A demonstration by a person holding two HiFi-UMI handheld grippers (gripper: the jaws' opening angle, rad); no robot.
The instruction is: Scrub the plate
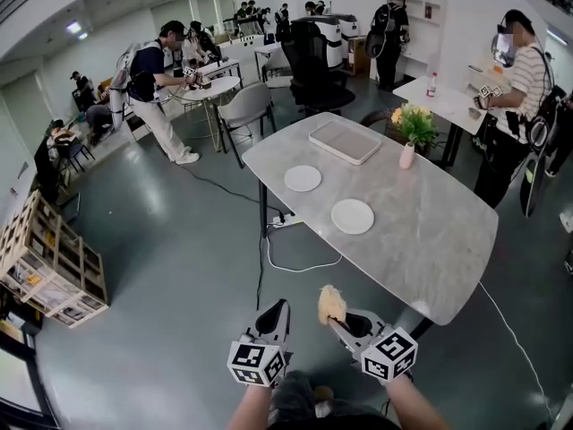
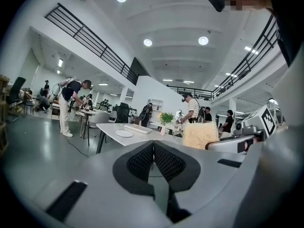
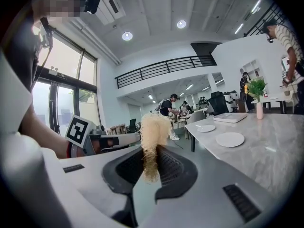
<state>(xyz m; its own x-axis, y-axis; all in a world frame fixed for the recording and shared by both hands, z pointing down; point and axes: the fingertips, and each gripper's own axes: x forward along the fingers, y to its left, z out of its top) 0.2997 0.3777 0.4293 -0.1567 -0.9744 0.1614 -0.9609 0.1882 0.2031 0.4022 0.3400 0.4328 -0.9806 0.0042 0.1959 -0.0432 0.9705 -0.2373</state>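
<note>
Straw-coloured fibrous scrub pad [image 3: 153,137] pinched in our right gripper [image 3: 151,167] for scrubbing | left gripper [image 2: 153,158] pressed together, empty | nearer round white plate [image 1: 352,216] well apart

The table [image 1: 439,240] holds two white plates [image 1: 303,178] [image 1: 353,216], one tray [image 1: 345,141] at its far edge and one flower vase [image 1: 407,156]. One scrubber [image 1: 331,305]; two grippers, the left gripper [image 1: 279,308] and the right gripper [image 1: 344,322].

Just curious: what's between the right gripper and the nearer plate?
Floor with a white cable, then a bare strip of table, lie between the right gripper and the nearer plate; the head view shows it.
</note>
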